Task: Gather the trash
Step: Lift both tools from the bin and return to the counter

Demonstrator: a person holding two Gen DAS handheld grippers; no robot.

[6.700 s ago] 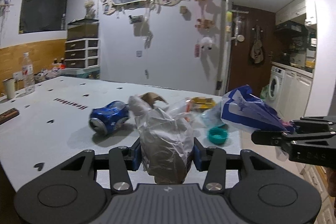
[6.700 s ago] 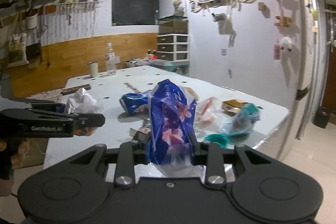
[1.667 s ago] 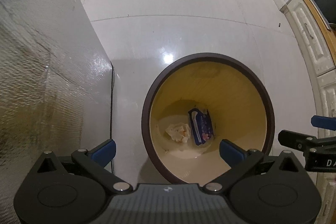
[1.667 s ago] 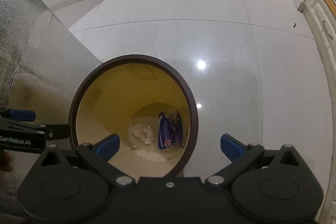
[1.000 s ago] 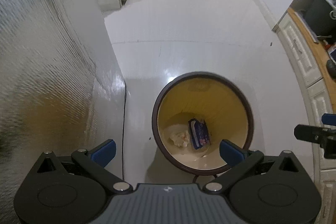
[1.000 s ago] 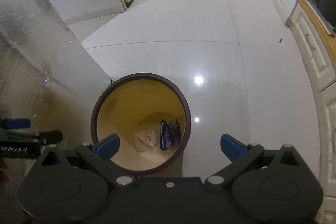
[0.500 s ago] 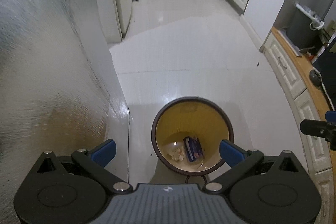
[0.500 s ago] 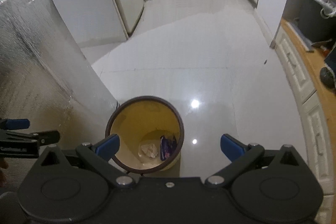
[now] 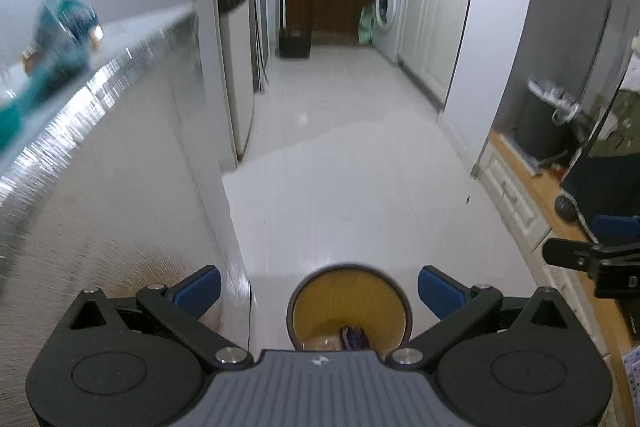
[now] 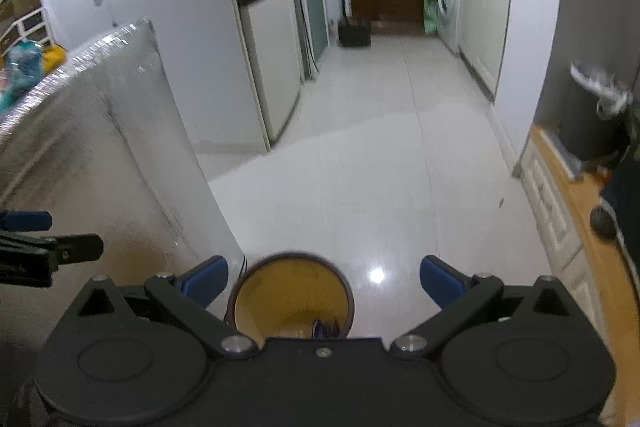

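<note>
Down at the bottom centre of the left wrist view, the left gripper point(image 9: 319, 291) has its jaws spread wide with nothing between them, its blue fingertips point(image 9: 199, 289) framing a round trash bin point(image 9: 394, 297) with a dark rim and yellow inside that stands on the white tiled floor point(image 9: 352, 179). Inside the bin, a blue wrapper point(image 9: 354, 338) and a pale crumpled piece point(image 9: 322, 343) lie at the bottom, partly hidden by the gripper body. The right gripper point(image 10: 324, 281) is likewise wide open and empty, low in its own view, with the same bin just beyond its left blue pad. Its tip also shows at the right edge of the left wrist view. At the left of both views runs the silvery side of the table point(image 9: 120, 187); on its top, in the upper left, sits blurred teal trash point(image 9: 64, 27). Farther up the frame are a refrigerator point(image 10: 264, 39) and, in the upper right, a washing machine point(image 9: 387, 13) beside white cabinets point(image 9: 432, 27).
</note>
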